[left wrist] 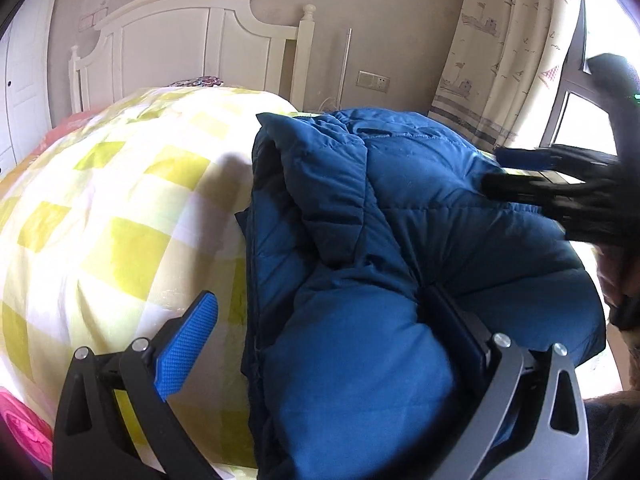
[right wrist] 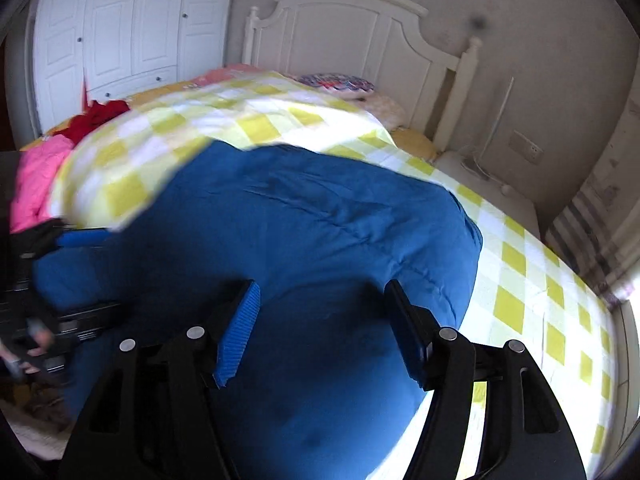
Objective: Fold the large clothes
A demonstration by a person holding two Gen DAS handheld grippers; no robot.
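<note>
A blue puffer jacket (left wrist: 420, 208) lies folded in a thick bundle on the yellow-and-white checked bed cover (left wrist: 120, 208). My left gripper (left wrist: 320, 296) stands wide open at its near edge. Its right finger is sunk into a fold, while the blue left pad (left wrist: 188, 344) hangs free over the cover. My right gripper (left wrist: 494, 170) comes in blurred from the right, above the jacket's far side. In the right wrist view this gripper (right wrist: 322, 286) is open over the jacket (right wrist: 300, 220), with nothing pinched. The left gripper (right wrist: 80, 276) shows at the left edge.
A white headboard (right wrist: 352, 36) and a patterned pillow (right wrist: 340, 82) are at the bed's far end. A pink garment (right wrist: 36, 184) and a red one (right wrist: 96, 118) lie beyond the jacket. White wardrobe doors (right wrist: 120, 28) stand behind. A curtain (left wrist: 500, 60) and window flank the bed.
</note>
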